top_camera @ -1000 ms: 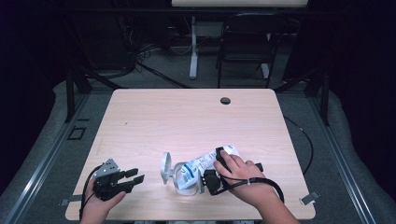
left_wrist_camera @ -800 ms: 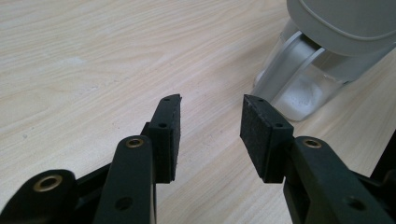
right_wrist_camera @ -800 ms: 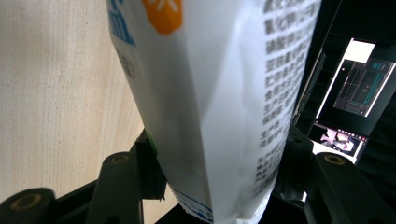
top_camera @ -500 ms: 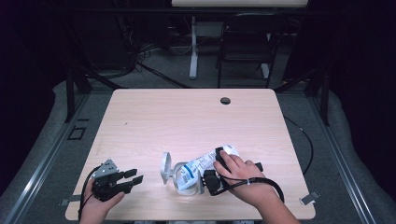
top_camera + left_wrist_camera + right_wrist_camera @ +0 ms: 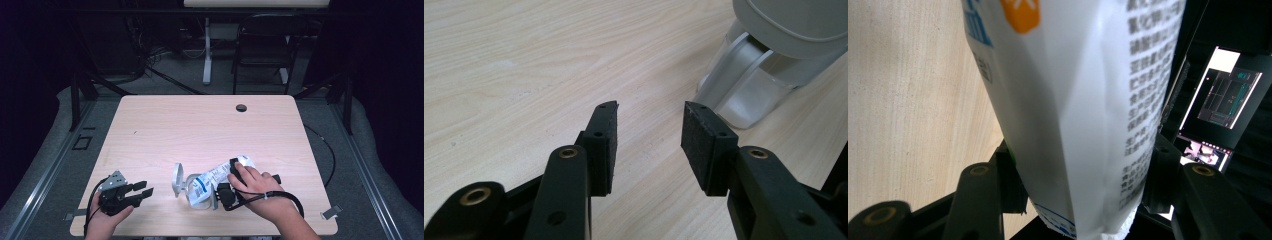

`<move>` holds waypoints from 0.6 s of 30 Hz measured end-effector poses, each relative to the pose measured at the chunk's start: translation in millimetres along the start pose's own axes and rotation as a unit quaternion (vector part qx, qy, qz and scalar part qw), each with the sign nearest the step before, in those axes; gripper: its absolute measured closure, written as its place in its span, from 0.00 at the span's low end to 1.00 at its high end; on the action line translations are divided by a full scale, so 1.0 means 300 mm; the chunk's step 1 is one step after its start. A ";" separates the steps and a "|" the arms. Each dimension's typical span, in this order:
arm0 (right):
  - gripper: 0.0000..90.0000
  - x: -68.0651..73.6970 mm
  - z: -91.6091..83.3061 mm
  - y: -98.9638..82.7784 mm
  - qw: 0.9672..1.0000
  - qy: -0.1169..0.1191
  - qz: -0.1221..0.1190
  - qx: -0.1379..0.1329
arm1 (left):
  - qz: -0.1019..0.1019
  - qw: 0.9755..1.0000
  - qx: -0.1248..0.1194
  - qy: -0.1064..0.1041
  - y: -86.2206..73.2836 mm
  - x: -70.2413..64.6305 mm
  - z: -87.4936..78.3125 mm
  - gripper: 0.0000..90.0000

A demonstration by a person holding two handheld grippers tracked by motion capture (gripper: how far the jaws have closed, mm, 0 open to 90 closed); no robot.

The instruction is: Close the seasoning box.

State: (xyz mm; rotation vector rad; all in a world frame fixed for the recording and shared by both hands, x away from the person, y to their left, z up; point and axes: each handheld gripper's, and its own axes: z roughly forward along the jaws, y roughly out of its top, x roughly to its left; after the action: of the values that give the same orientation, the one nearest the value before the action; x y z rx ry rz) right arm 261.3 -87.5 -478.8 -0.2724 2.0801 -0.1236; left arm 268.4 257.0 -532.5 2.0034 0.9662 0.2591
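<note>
From the high view, your right gripper [image 5: 226, 192] lay over a white pouch [image 5: 220, 176] at the table's [image 5: 200, 130] near edge; its long axis ran from the jar [image 5: 186, 184] at near left up toward far right. Your left gripper [image 5: 137, 191] rested apart with jaws wide and empty.

In the left gripper view, the pads [image 5: 606, 145] gaped, the jar's [image 5: 769, 65] lid just ahead.

In the right gripper view, your jaws straddled the pouch [image 5: 1073, 110], pressing its sides. It looked soft, light and slick; gripping near the sealed end would suit it.

Matt pale wood-grain table [image 5: 200, 130]; glossy printed plastic bag [image 5: 1083, 100]; clear plastic container [image 5: 754, 85].
</note>
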 end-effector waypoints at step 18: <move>0.55 -0.001 -0.001 0.006 1.000 -0.003 -0.004 -0.001 | 0.002 1.000 0.001 0.000 0.000 0.001 0.001 0.65</move>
State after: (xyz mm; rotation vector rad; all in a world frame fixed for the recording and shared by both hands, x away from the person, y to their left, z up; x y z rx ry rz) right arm 260.8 -85.8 -478.7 -0.2809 2.0733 -0.1252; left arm 268.8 257.2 -532.7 2.0074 0.9632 0.2601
